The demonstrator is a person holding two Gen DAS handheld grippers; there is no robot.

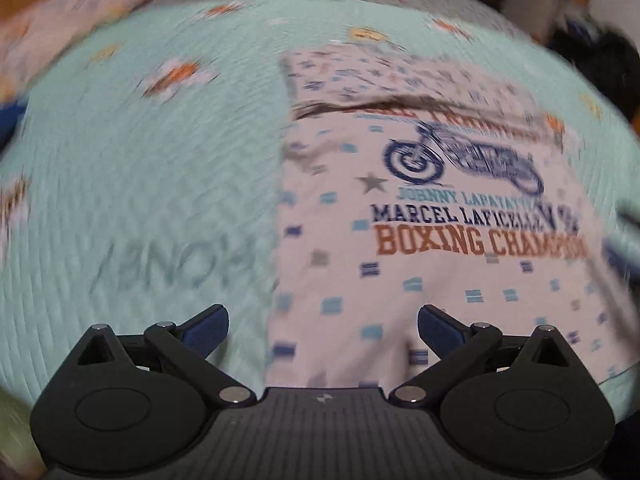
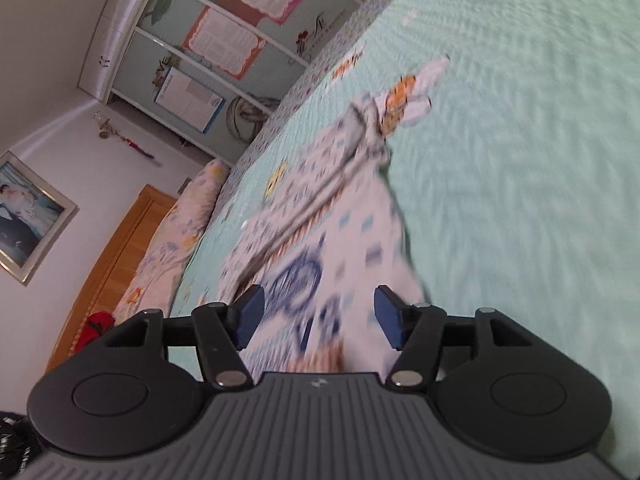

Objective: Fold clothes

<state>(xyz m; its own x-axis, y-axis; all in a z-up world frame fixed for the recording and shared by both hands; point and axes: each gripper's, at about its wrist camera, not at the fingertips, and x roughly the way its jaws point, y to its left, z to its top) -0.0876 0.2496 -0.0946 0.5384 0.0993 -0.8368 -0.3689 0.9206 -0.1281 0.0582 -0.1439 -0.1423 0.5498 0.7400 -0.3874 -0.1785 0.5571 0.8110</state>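
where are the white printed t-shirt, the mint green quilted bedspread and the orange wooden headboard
white printed t-shirt point(image 1: 424, 280): left wrist view, on the plain cloth below the orange lettering
mint green quilted bedspread point(image 1: 140, 184): left wrist view, on bare quilting left of the shirt
orange wooden headboard point(image 2: 120, 248): right wrist view, on its flat front panel

Both wrist views close, angled down, share blurred shirt, bedspread.

A mint quilted bedspread covers the bed. Far left stand a poster-covered wardrobe, a framed photograph and a floral pillow.
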